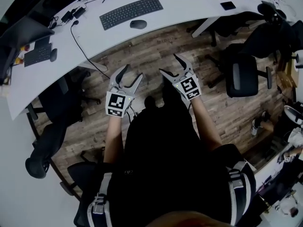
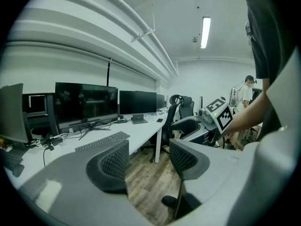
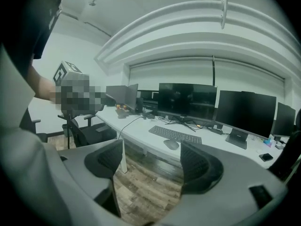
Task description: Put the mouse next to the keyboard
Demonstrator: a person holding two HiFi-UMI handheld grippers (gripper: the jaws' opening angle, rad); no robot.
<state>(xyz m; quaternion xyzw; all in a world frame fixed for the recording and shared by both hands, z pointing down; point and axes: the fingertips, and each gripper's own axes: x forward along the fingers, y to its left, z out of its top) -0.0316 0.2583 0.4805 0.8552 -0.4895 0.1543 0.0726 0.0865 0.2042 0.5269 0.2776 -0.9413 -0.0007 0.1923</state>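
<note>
A dark mouse (image 1: pixel 138 24) lies on the white desk (image 1: pixel 180 6), just below the right end of the black keyboard (image 1: pixel 131 12); the right gripper view shows the mouse (image 3: pixel 171 144) in front of the keyboard (image 3: pixel 175 134). The keyboard (image 2: pixel 102 141) also shows in the left gripper view. Both grippers hang over the wooden floor, well short of the desk. My left gripper (image 1: pixel 129 76) is open and empty. My right gripper (image 1: pixel 173 65) is open too, nothing between its jaws.
Monitors (image 3: pixel 187 99) line the desk's far side. A cable (image 1: pixel 83 48) runs over the desk edge. Office chairs stand at the left (image 1: pixel 52 136) and right (image 1: pixel 241 72). A second keyboard (image 1: pixel 38 55) lies far left. A phone (image 1: pixel 227 5) rests on the desk.
</note>
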